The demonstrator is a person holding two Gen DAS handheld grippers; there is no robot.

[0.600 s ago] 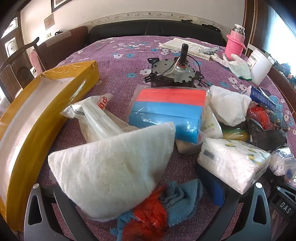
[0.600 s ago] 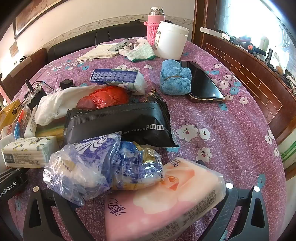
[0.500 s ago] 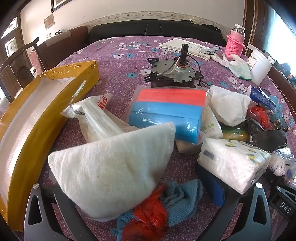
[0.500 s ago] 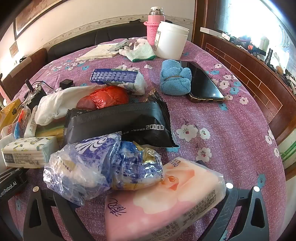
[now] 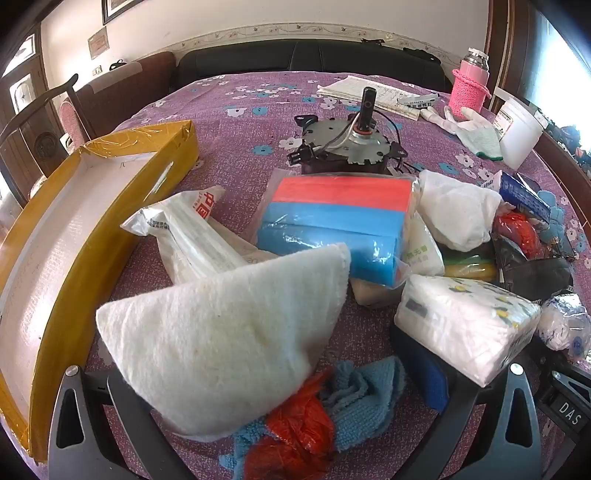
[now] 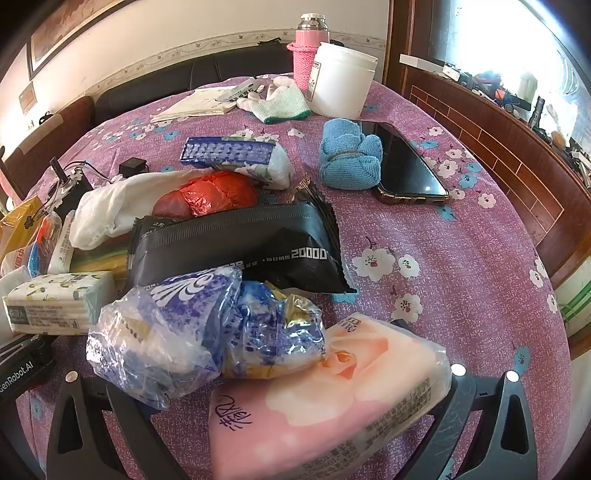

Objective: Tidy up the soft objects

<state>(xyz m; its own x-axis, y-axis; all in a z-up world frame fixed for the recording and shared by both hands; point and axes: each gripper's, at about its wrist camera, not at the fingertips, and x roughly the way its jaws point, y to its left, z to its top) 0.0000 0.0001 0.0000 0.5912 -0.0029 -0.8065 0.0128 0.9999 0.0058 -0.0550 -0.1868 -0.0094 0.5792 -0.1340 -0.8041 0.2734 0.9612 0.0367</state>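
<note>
Left tongs (image 5: 291, 373) wide apart, fluffy white cloth (image 5: 225, 343), right tongs (image 6: 291, 373) wide, glossy pink pack (image 6: 325, 398)

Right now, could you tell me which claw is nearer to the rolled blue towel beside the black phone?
The right claw. The rolled blue towel lies across the table ahead of it, past the pink tissue pack. The left claw sits over the white cloth, farther away.

A purple flowered tablecloth (image 5: 236, 122) covers the table. Behind it a black sofa (image 5: 306, 55) stands against a cream wall (image 5: 221, 18) with a patterned border. Bright daylight enters a window (image 6: 517, 40) above a wood-panelled ledge (image 6: 491, 122).
</note>
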